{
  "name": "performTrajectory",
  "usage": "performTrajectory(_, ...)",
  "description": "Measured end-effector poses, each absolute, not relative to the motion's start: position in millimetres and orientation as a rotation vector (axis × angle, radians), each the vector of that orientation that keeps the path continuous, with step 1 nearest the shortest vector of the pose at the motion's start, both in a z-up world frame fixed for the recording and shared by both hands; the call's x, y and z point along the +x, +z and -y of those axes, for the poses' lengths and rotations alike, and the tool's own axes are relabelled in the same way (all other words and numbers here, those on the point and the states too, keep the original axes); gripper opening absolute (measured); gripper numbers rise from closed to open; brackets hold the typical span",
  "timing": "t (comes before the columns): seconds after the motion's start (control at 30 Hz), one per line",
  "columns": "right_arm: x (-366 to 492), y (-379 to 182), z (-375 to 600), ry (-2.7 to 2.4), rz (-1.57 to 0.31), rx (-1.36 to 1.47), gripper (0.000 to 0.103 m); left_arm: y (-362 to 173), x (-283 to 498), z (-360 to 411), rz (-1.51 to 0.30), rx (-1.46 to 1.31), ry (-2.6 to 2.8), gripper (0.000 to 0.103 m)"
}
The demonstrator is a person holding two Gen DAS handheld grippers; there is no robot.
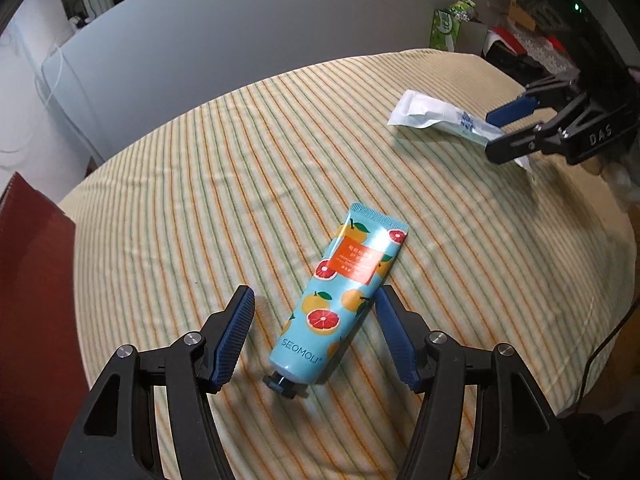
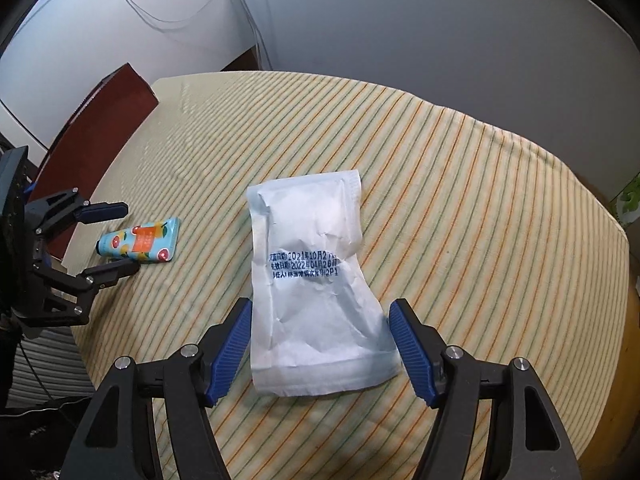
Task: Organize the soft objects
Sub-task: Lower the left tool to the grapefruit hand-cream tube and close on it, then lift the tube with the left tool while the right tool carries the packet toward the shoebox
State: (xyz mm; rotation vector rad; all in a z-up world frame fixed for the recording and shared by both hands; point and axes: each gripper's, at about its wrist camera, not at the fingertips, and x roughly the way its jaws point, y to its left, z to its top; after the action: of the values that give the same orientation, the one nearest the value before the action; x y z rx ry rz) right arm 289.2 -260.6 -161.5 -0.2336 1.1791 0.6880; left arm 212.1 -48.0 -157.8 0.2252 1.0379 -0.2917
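Observation:
A light-blue hand-cream tube (image 1: 340, 300) with grapefruit pictures lies on the striped tablecloth (image 1: 200, 200), black cap towards me. My left gripper (image 1: 316, 296) is open, its blue pads on either side of the tube's lower half, not touching. A white soft packet (image 2: 316, 292) with blue printed dates lies flat on the cloth. My right gripper (image 2: 320, 308) is open and straddles the packet's near end. The right gripper (image 1: 496, 130) shows in the left wrist view around the packet (image 1: 436, 116). The left gripper (image 2: 124, 240) and the tube (image 2: 140, 244) show in the right wrist view.
A dark red chair back (image 1: 36, 280) stands at the table's left edge and also shows in the right wrist view (image 2: 100, 120). A green box (image 1: 446, 26) and clutter sit beyond the far right. A grey wall (image 2: 400, 20) lies behind.

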Motion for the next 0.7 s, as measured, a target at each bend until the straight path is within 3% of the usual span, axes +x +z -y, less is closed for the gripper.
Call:
performTrajectory(0.33, 305, -172, 248, 0.684, -1.185, -0.242, 0.066, -157, 209, 49, -1.039, 0.175, -0.329, 0.041)
performTrajectory(0.47, 303, -174, 241, 0.676, -1.178, -0.275, 0.066, -157, 208, 47, -1.031, 0.161, -0.333, 0.039)
performTrajectory(0.7, 302, -176, 237, 0.649, -1.175, -0.287, 0.051, -157, 202, 46, -1.02, 0.169, -0.33, 0.029)
